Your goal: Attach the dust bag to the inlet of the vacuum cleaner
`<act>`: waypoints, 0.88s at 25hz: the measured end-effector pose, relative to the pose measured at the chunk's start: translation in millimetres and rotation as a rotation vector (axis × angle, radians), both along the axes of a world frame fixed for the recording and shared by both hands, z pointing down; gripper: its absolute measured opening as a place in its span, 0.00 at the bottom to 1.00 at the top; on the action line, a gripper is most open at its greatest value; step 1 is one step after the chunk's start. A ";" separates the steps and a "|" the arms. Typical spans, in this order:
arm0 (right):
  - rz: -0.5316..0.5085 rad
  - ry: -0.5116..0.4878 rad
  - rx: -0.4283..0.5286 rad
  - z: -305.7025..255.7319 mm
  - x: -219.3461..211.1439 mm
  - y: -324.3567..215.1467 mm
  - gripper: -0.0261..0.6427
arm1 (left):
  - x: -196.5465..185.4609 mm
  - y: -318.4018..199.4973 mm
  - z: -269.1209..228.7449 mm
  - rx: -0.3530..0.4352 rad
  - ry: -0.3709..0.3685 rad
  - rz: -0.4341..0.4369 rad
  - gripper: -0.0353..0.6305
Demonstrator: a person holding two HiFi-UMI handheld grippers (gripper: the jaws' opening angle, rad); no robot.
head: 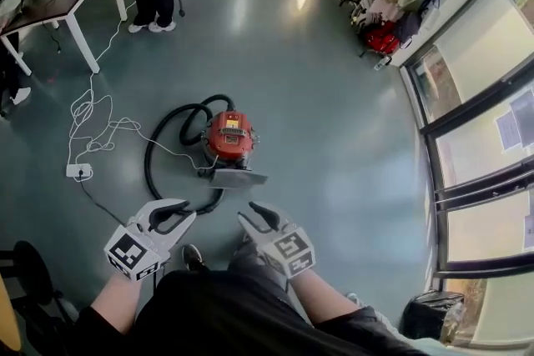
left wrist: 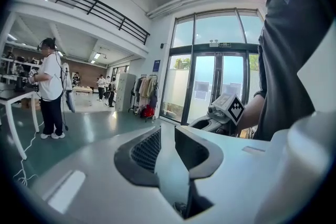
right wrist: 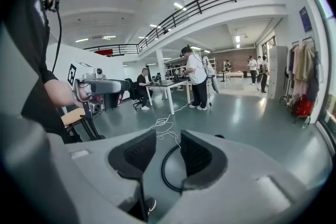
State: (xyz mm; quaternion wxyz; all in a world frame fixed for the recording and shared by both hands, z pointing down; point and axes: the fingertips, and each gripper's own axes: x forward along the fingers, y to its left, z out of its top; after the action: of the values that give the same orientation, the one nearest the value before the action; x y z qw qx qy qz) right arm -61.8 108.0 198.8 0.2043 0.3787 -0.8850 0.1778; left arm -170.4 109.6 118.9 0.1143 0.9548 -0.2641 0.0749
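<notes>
Left hand-held gripper (head: 185, 211), right hand-held gripper (head: 248, 213): jaws part-open, empty; vacuum cleaner (head: 229, 136) ahead.

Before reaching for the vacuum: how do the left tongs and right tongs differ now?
Left tongs aim toward the glass doors, right tongs toward the table. The right tongs frame the black hose on the floor; the left tongs frame bare floor. Both stand open and empty.
</notes>
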 end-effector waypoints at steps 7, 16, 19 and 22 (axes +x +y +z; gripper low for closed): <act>0.000 0.036 0.042 -26.0 -15.7 37.6 0.25 | -2.8 40.0 -15.2 0.029 -0.006 0.008 0.21; -0.104 0.009 0.124 -43.6 14.7 86.3 0.25 | 39.4 82.4 -28.2 0.036 -0.009 -0.134 0.21; -0.118 -0.051 0.126 -54.4 33.0 101.5 0.23 | 64.8 96.2 -30.0 0.017 -0.008 -0.156 0.20; -0.113 -0.109 0.115 -65.1 45.6 112.7 0.20 | 89.2 115.5 -30.3 0.003 0.001 -0.143 0.19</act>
State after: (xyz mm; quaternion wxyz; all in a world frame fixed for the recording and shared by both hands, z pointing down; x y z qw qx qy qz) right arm -16.2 220.7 133.7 0.1435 0.3292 -0.9235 0.1352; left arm -81.2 225.1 88.6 0.1182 0.9336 -0.3317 0.0656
